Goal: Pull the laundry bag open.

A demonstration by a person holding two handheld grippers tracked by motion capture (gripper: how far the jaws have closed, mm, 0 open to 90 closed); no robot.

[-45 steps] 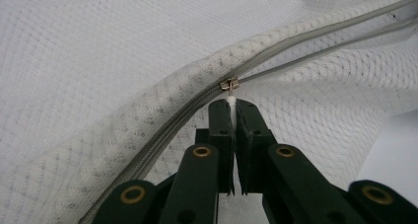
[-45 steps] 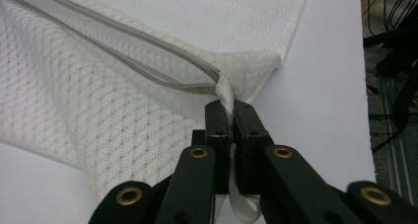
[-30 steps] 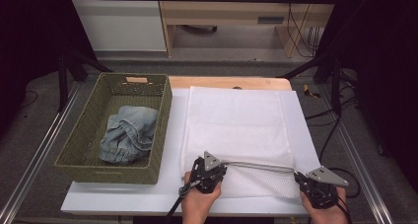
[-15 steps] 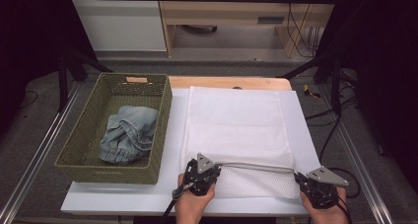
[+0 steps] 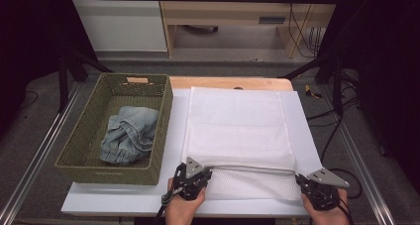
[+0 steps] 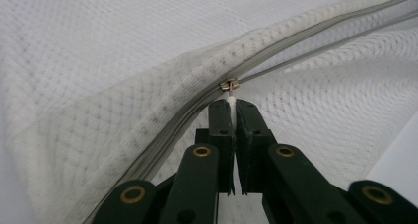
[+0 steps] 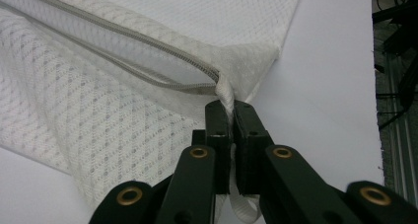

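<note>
A: Bag material? Position?
B: White honeycomb-mesh laundry bag (image 5: 237,131), rectangular, lay flat on the table (image 5: 124,202).
A: Claws?
B: Left claw (image 6: 230,101) clamped its zipper pull (image 6: 229,84); right claw (image 7: 229,103) clamped its webbing corner tab (image 7: 226,93).

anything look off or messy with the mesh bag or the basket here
Nothing stands out. The white mesh bag lies flat on the table, its zipper partly open at the near edge, with the left gripper shut on the zipper pull and the right gripper on the end tab. The jeans sit crumpled inside the basket.
</note>
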